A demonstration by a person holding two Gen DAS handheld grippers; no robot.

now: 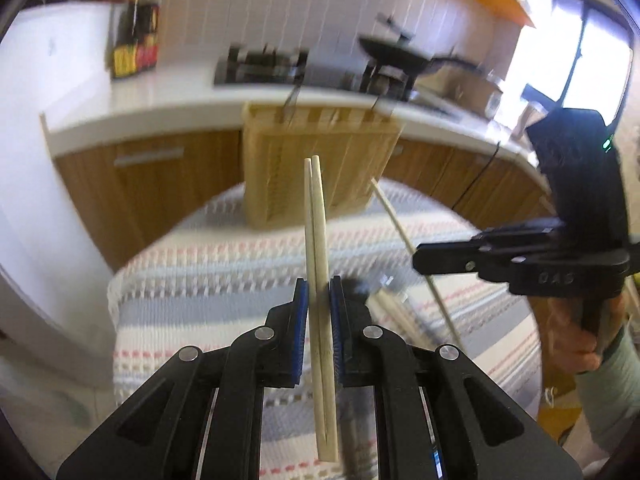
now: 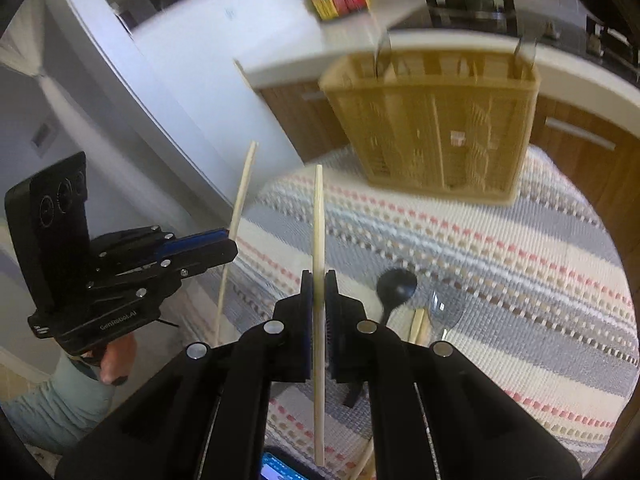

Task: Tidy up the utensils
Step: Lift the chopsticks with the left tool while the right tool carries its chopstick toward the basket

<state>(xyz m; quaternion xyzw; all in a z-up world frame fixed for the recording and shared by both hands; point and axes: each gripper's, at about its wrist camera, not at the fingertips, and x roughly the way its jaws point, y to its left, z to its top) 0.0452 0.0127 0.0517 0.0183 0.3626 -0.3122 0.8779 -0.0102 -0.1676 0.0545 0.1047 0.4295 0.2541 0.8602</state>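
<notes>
The left claw (image 1: pixel 319 300) pinches a pair of pale wooden chopsticks (image 1: pixel 318 240) between its blue pads, tips pointing up and away. The right claw (image 2: pixel 319 296) is pressed onto a single chopstick (image 2: pixel 319 280), held likewise (each claw is also visible in the other's view, raised above the cloth). Below, on the striped tabletop (image 2: pixel 500 280), lie a black spoon (image 2: pixel 396 290) and more chopsticks (image 2: pixel 418 326). At the far edge stands a tan slotted utensil holder (image 2: pixel 436 128).
</notes>
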